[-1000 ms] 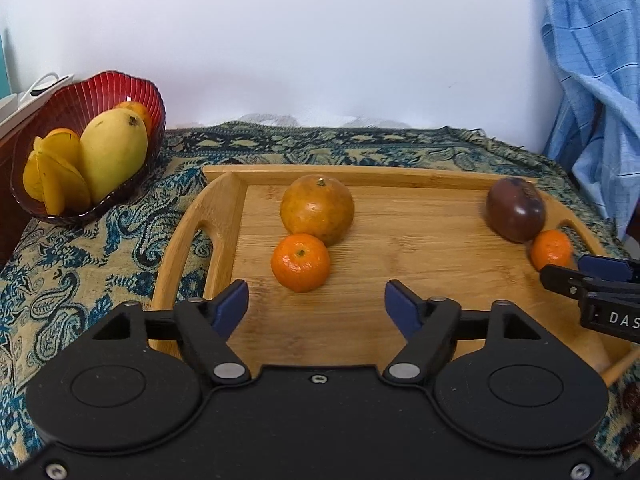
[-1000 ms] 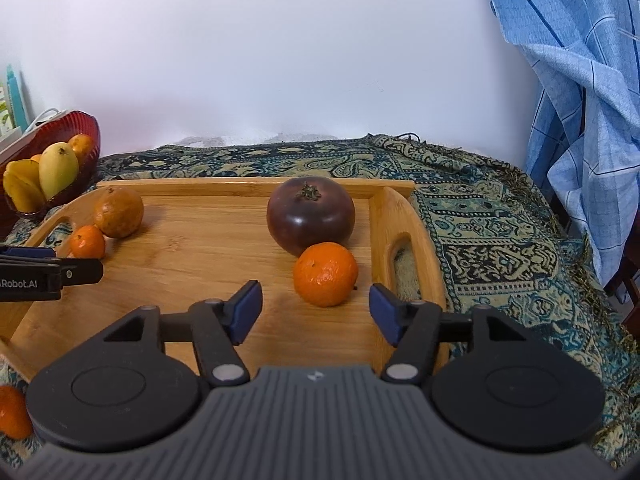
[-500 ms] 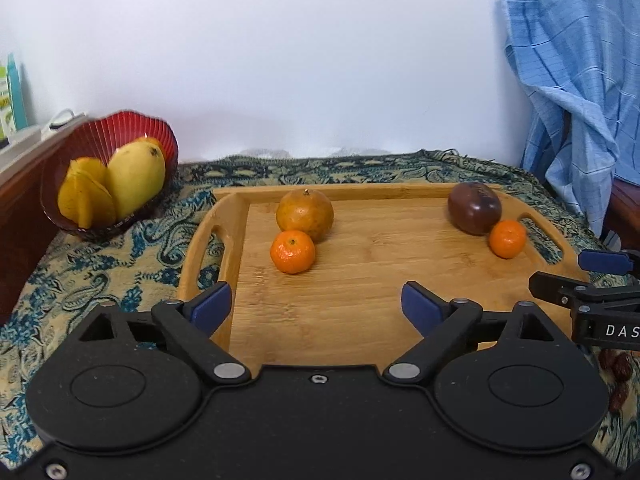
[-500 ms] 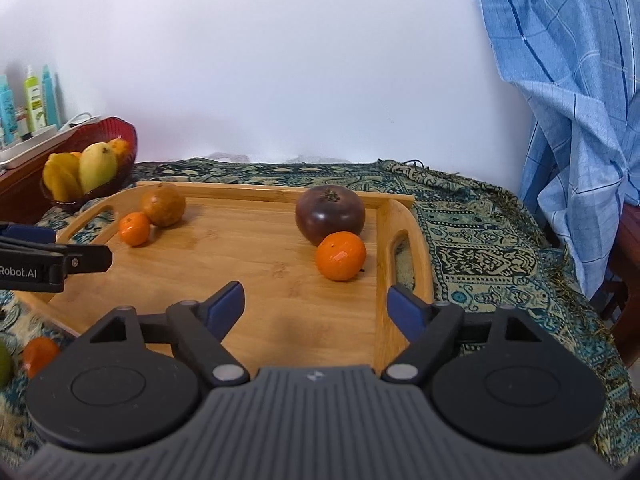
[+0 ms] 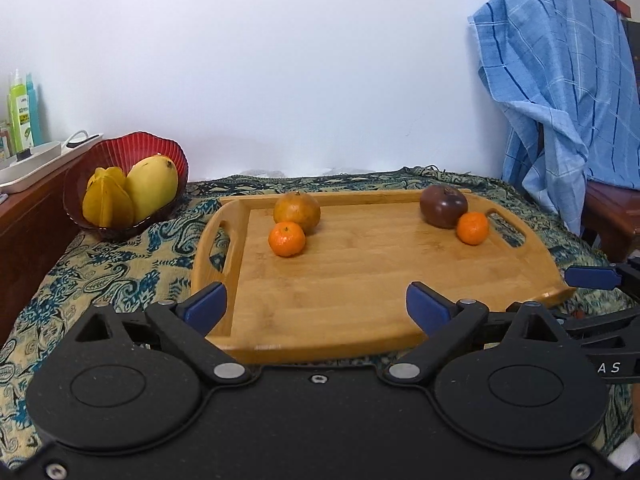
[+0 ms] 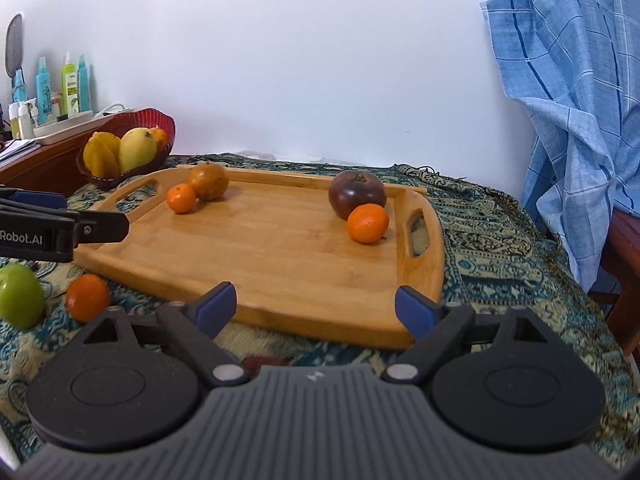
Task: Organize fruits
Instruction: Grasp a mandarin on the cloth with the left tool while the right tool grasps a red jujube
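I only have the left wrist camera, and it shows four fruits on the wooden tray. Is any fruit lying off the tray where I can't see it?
Observer: Yes. The right wrist view shows a green apple on the patterned cloth, off the near left corner of the tray.
Operator: Is that the only one down there?
Observer: No. A loose mandarin lies on the cloth just right of the apple, not touching it.
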